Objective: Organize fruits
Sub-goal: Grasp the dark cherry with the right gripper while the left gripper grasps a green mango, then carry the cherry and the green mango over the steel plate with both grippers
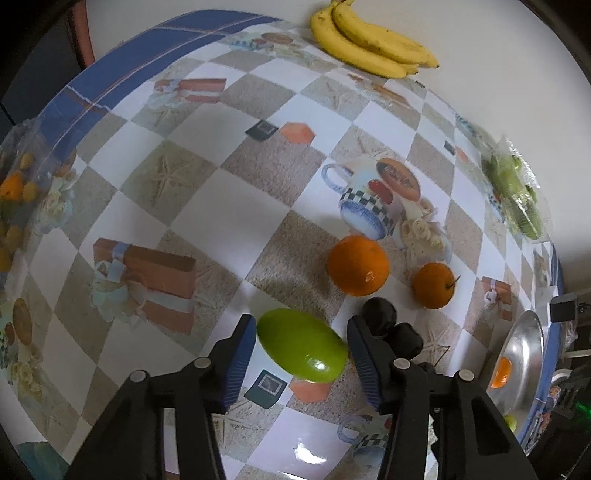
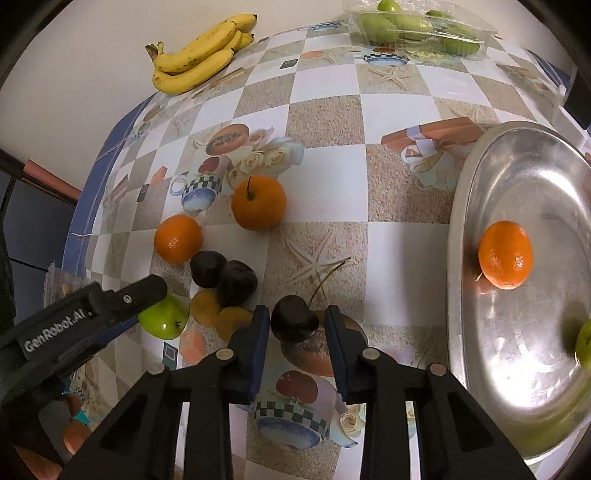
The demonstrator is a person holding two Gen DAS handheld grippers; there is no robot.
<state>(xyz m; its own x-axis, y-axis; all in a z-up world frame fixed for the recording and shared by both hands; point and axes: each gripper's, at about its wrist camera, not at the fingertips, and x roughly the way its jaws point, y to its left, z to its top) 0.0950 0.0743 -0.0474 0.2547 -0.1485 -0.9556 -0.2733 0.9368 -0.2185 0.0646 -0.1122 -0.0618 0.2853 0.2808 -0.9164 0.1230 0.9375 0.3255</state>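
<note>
A: Began with the biggest?

B: Saw a bench [image 2: 325, 122] under a checked cloth printed with cups, starfish and parcels. Found a metal tray [image 2: 517, 177] on its right side, holding a lone orange [image 2: 505, 254] near the left rim and a sliver of something green at the picture's edge.

A: And further back?

B: Spotted a bunch of bananas [image 2: 199, 55] at the far edge, and a clear pack of green fruits [image 2: 417, 26] at the far right, well apart from the bananas.

A: Checked the tools?

B: Found the left gripper [image 1: 302, 320] pointing steeply down and clamped on a green fruit [image 1: 303, 347], both blue pads against its sides. Found the right gripper [image 2: 297, 312] just beside it, likewise pointing down and clenched around a dark cherry [image 2: 293, 325], stalk sticking up and away. Could not tell whether either fruit touched the cloth.

A: Noticed anything loose nearby?

B: Counted a stemmed orange [image 2: 258, 203] and a second orange [image 2: 178, 239] near each other, mid-bench. Saw two dark fruits [image 2: 223, 275] touching one another, just beside the second orange. Made out small yellow fruits [image 2: 205, 306] against them, between the green fruit and the right gripper.
</note>
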